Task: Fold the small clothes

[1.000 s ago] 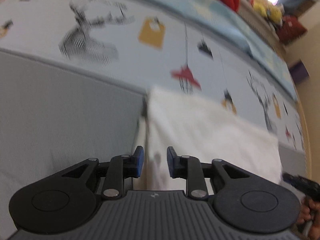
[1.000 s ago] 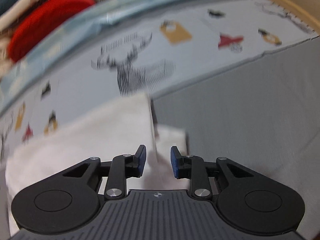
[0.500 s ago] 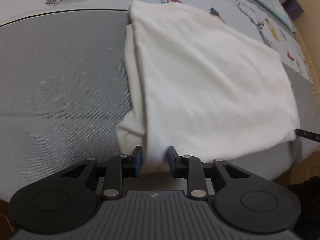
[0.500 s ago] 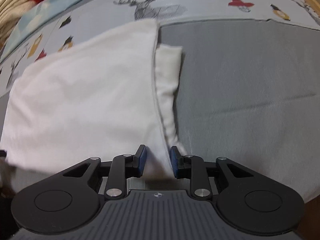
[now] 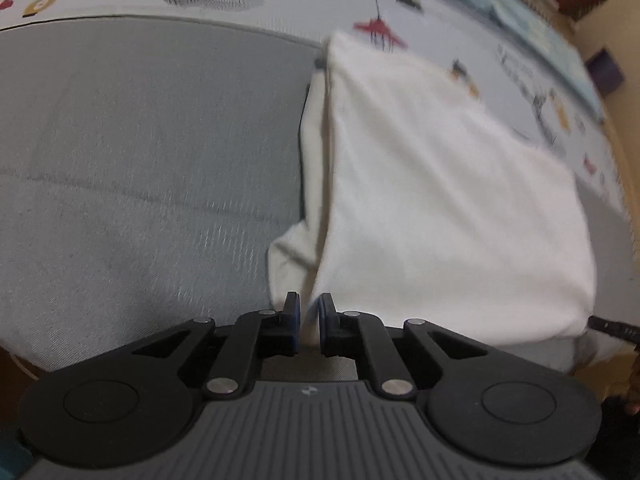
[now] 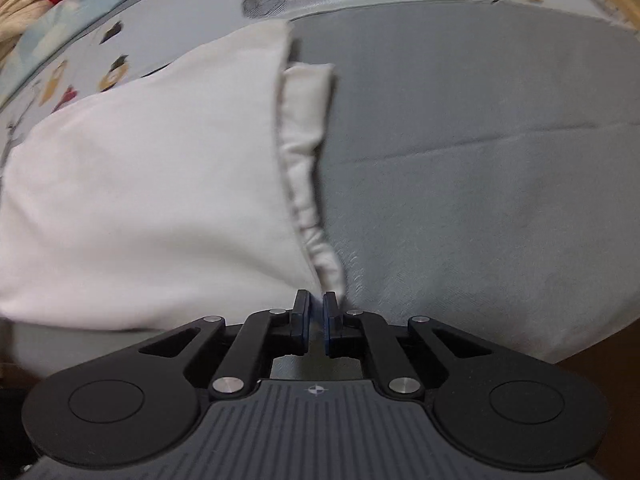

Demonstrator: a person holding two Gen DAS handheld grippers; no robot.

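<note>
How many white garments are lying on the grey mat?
1: a white garment, partly folded, lies on the grey mat, its near edge between both grippers' fingers. More clothes may lie out of view.

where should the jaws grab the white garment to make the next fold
Take the white garment at its two near corners, coming steeply down from the near edge. The hems meet there over the grey mat, giving thin edges to pinch. The left gripper is closing on one corner; the right gripper is shut on the other.

Soft matt white cloth garment (image 5: 440, 200) on a grey woven mat (image 5: 140, 160); matt black plastic tool (image 6: 316, 312)
</note>
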